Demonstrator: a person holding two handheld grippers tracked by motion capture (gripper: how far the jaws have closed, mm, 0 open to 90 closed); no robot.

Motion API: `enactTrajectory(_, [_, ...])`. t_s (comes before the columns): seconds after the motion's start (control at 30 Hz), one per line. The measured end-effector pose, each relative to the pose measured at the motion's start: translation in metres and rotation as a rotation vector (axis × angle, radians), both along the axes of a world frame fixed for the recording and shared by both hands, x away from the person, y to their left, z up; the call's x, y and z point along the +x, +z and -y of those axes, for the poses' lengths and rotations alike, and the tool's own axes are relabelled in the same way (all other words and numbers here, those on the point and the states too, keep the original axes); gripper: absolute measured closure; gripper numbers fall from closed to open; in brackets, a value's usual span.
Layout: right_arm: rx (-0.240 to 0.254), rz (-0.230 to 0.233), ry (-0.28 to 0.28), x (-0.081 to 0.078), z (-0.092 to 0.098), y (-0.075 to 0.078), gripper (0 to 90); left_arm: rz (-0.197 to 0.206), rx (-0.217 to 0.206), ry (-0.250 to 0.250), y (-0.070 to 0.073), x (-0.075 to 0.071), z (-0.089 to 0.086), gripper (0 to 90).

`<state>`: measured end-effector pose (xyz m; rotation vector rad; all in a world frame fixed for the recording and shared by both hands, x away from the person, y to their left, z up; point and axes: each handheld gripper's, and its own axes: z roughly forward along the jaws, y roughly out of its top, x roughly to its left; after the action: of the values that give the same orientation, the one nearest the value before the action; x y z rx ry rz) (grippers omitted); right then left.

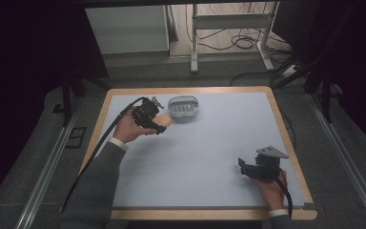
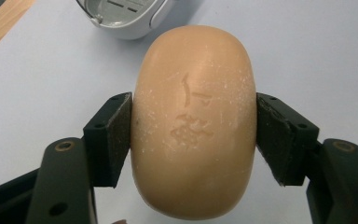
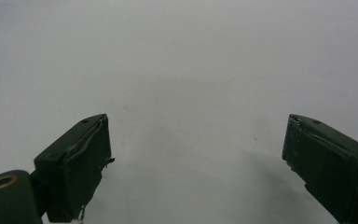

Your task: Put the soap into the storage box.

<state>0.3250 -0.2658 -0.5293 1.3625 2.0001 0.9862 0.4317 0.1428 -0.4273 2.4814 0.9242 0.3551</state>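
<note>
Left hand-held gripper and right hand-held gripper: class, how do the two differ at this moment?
The left hand-held gripper is shut on the soap bar; the right hand-held gripper is open and holds nothing. The left is beside the soap dish at the far side; the right is at the near right. Both have black jaws.

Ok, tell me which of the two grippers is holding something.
The left gripper: its jaws clamp a tan soap bar near the soap dish. The right gripper sits open over bare table.

Soap dish (image 2: 121, 16) cut off by top edge, left gripper view; soap bar (image 2: 193, 121) sides hidden behind jaw pads; stamped mark on soap too faint to read; right gripper (image 3: 196, 158) jaws cropped at bottom edge.
</note>
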Motion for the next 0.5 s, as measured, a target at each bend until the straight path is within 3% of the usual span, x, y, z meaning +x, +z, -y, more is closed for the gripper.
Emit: enactTrajectory(0.5, [0.004,-0.003,0.0,0.0,0.0,0.0,7.7,0.008,0.002,0.01,0.005,0.014,0.004,32.7])
